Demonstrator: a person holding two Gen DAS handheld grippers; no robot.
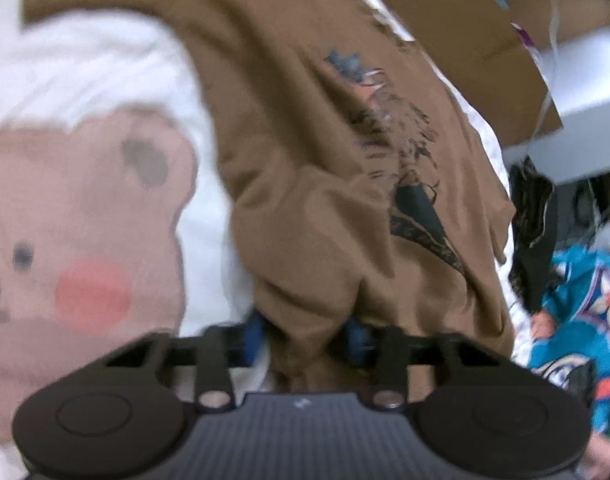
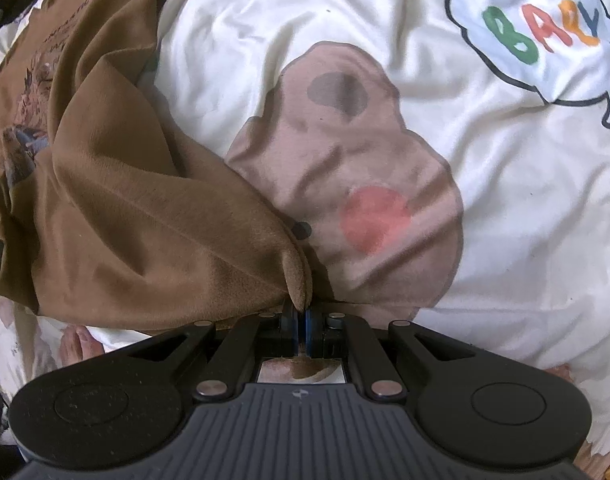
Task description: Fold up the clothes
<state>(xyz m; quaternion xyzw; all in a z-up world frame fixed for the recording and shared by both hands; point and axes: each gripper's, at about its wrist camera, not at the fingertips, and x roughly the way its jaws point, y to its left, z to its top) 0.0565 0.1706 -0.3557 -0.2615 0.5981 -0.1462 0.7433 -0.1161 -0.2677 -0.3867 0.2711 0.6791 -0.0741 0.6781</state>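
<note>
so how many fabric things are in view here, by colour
brown: 1, the brown t-shirt
cream: 1, the bear-print bedcover
teal: 1, the patterned teal cloth
black: 1, the black garment
total: 4

One brown shirt [image 1: 325, 168] fills the middle of the left wrist view and the left half of the right wrist view [image 2: 117, 208], and it bears one dark print on its front. Under it lies one cream sheet [image 2: 505, 208] with one bear face [image 2: 345, 184] printed at centre frame, showing one pink cheek, and one speech bubble [image 2: 541, 36] at the upper right. Two grippers show, one at the bottom of each view [image 1: 305, 334] [image 2: 301, 320], and one teal patterned cloth [image 1: 585, 312] sits at the right edge, with one cardboard sheet [image 1: 465, 32] at the upper right.
</note>
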